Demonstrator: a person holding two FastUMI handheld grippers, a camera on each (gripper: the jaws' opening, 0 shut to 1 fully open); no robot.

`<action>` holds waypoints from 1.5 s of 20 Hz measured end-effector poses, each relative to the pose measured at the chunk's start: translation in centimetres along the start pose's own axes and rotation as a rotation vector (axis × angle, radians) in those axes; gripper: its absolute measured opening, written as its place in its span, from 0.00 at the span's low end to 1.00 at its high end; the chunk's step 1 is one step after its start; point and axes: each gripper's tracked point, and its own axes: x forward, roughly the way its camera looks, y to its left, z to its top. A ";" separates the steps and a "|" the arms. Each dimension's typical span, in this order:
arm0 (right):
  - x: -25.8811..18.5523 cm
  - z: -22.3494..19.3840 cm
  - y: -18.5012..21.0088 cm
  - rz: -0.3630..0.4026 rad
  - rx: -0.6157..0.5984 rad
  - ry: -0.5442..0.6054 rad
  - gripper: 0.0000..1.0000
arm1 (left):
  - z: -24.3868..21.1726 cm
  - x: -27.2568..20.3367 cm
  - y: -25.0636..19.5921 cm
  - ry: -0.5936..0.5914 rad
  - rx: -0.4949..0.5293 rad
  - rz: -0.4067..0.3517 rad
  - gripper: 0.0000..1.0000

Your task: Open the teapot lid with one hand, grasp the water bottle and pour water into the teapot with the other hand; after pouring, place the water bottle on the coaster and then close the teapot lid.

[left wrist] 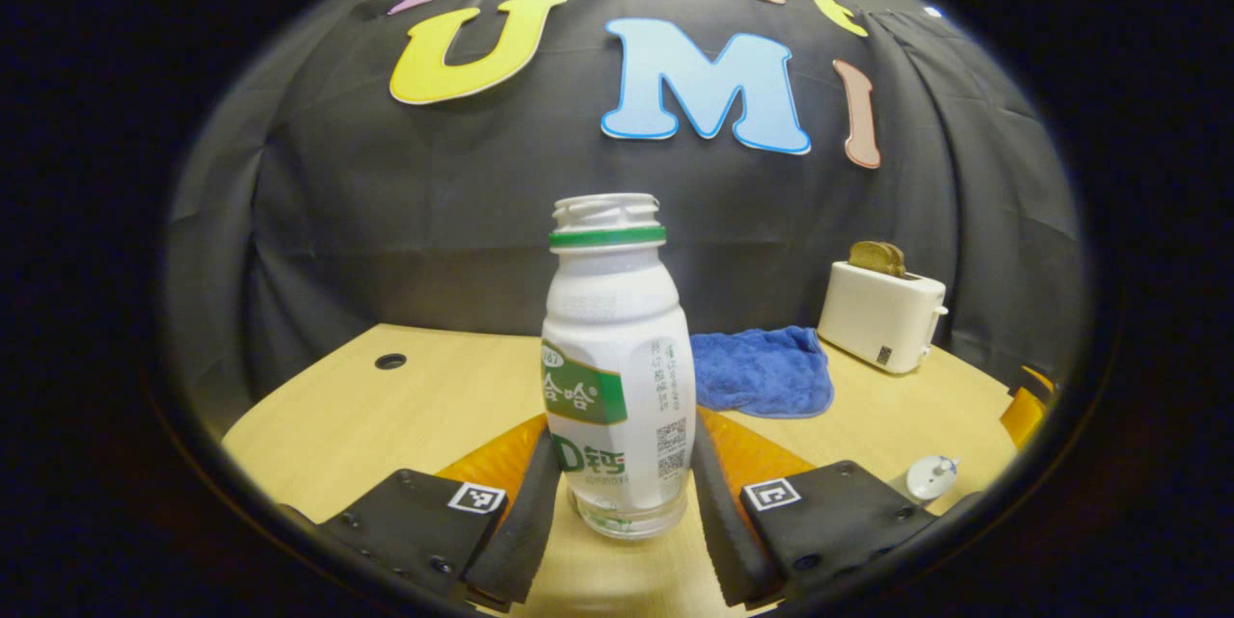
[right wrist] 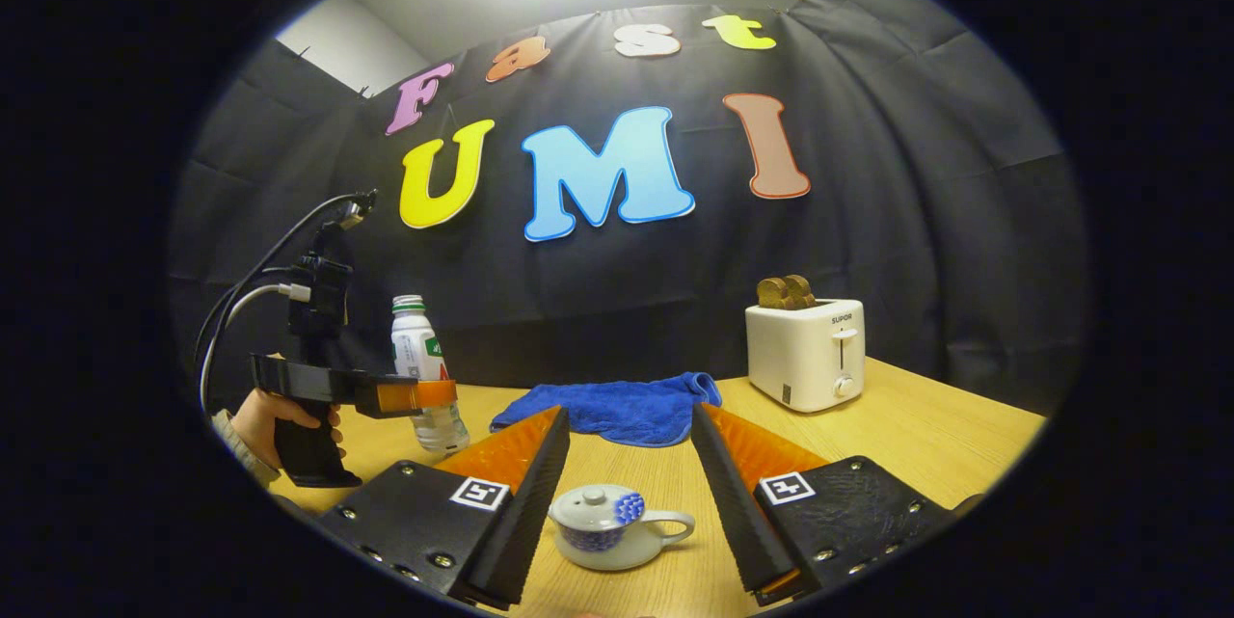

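In the left gripper view the left tool [left wrist: 627, 512] stands spread around the water bottle [left wrist: 617, 377], one finger on each side of its lower body; whether both fingers press on it cannot be told; the bottle stands upright on the counter [left wrist: 386, 406], cap off, green ring at its neck. Behind it lie a blue cloth [left wrist: 762, 372] and, further right, a white toaster [left wrist: 882, 314] with bread in its slot; the teapot [left wrist: 930, 478] sits small at the lower right edge. In the right gripper view the right tool [right wrist: 627, 522] is spread wide, holding nothing; the teapot [right wrist: 612, 526] sits on the counter [right wrist: 916, 435] between its fingers without touching them, lid on, handle pointing right. To the left a hand [right wrist: 280, 420] holds the left tool [right wrist: 419, 394] at the water bottle [right wrist: 424, 377]; blue cloth [right wrist: 617, 411] and toaster [right wrist: 808, 353] stand behind.
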 end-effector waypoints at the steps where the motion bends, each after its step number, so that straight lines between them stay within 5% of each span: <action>1: 0.1 -0.1 -0.1 -0.002 0.009 0.005 0.80 | -0.3 0.4 0.0 0.006 0.004 0.000 0.75; 30: 0.4 -1.1 -0.3 0.008 0.100 0.056 0.79 | -2.9 4.3 0.0 0.054 0.028 0.002 0.82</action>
